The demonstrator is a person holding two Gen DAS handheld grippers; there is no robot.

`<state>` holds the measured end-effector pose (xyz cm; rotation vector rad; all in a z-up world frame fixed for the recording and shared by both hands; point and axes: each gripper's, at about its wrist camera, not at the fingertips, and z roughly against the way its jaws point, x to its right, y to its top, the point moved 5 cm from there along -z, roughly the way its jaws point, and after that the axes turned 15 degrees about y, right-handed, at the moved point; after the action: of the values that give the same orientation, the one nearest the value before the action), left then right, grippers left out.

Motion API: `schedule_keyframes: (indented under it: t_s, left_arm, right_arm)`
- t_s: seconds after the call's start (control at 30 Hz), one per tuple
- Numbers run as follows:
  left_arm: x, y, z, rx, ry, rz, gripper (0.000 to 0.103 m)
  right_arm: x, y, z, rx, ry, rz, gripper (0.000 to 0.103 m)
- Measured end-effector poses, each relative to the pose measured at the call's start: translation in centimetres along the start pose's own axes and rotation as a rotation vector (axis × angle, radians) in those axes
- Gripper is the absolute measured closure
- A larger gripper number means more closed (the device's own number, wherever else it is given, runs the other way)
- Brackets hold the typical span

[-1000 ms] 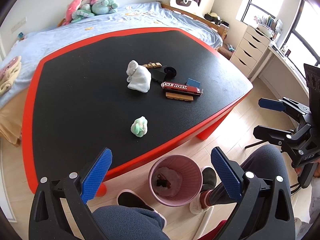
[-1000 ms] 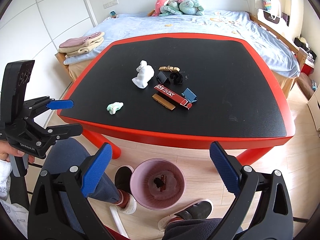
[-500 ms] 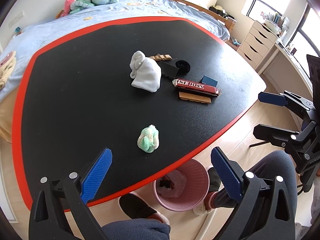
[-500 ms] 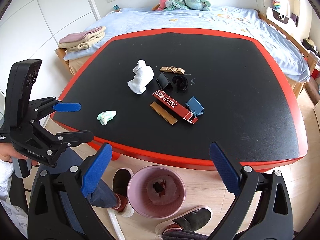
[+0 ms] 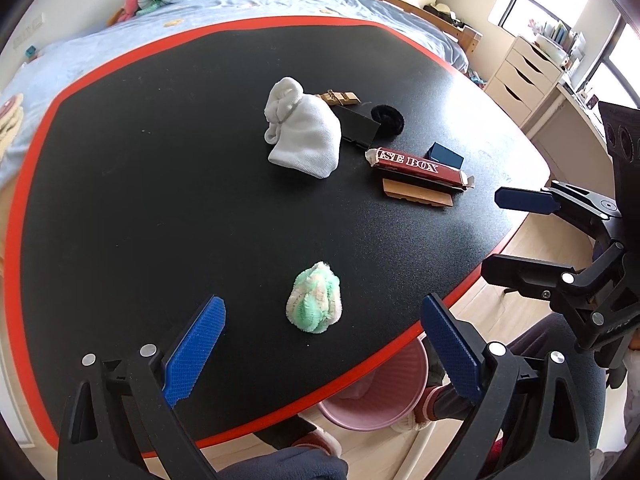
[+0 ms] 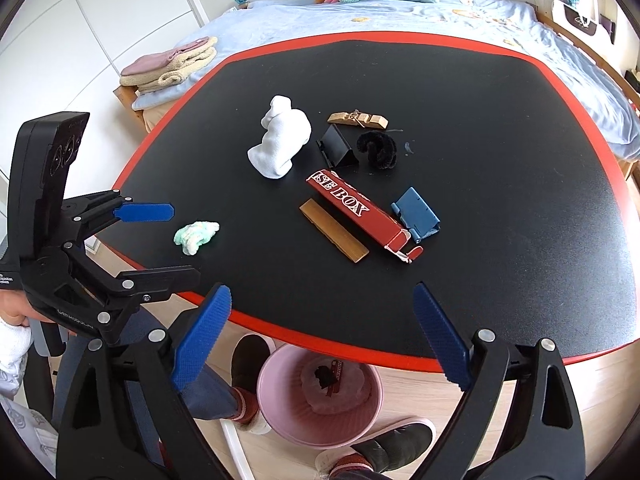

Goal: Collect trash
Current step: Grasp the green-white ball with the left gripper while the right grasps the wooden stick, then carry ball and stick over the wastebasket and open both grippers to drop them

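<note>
A green-and-white fuzzy wad (image 5: 314,304) lies near the front edge of the black table with a red rim (image 5: 120,200). My left gripper (image 5: 324,344) is open and empty, just short of the wad, which sits between the lines of its fingers. The wad also shows in the right wrist view (image 6: 196,236), with the left gripper (image 6: 160,240) beside it. My right gripper (image 6: 320,332) is open and empty over the table's front edge. A pink bin (image 6: 320,396) with some trash stands on the floor below.
Mid-table lie a white sock bundle (image 5: 302,136), a red box (image 5: 420,168), a brown strip (image 5: 416,196), a blue box (image 5: 444,156), a black stand (image 6: 336,148), a black fuzzy ring (image 6: 376,148) and a wooden clip (image 6: 358,119). A bed stands behind.
Both grippers have moved forward and up over the table. The left gripper has come close to the green wad. The bin has slid under the table edge in the left view.
</note>
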<state>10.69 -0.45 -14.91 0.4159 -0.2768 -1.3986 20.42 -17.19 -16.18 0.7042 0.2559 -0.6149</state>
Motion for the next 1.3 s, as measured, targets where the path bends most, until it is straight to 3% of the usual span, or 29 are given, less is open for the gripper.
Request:
schedule_keyframes:
  t_s: [0.23, 0.43, 0.63, 0.8, 0.87, 0.97, 1.07, 1.3]
  left_arm:
    - [-0.2, 0.3, -0.3, 0.009, 0.011, -0.007, 0.024]
    - [-0.8, 0.4, -0.2, 0.012, 0.046, -0.017, 0.059]
    - [-1.2, 0.3, -0.2, 0.014, 0.057, -0.017, 0.081]
    - [-1.1, 0.6, -0.3, 0.014, 0.051, -0.010, 0.083]
    - [-1.2, 0.6, -0.3, 0.015, 0.048, -0.007, 0.083]
    - [-1.2, 0.6, -0.3, 0.015, 0.046, -0.005, 0.083]
    - [-1.1, 0.7, -0.4, 0.015, 0.043, -0.003, 0.083]
    - [-1.3, 0.4, -0.1, 0.013, 0.028, 0.001, 0.085]
  right_arm:
    - [0.7, 0.6, -1.4, -0.010, 0.005, 0.004, 0.025]
    - [0.9, 1.1, -1.8, 0.003, -0.002, 0.032, 0.032]
    - [0.8, 1.5, -2.2, -0.002, -0.030, 0.089, 0.045]
    - [0.7, 1.8, -2.5, -0.005, -0.055, 0.120, 0.060]
    - [0.7, 1.9, -2.5, -0.007, -0.063, 0.126, 0.073]
    - [0.7, 1.8, -2.5, -0.009, -0.071, 0.136, 0.085]
    - [0.7, 1.7, -2.5, -0.006, -0.078, 0.140, 0.090]
    - [0.4, 1.5, -2.4, -0.006, -0.069, 0.133, 0.092]
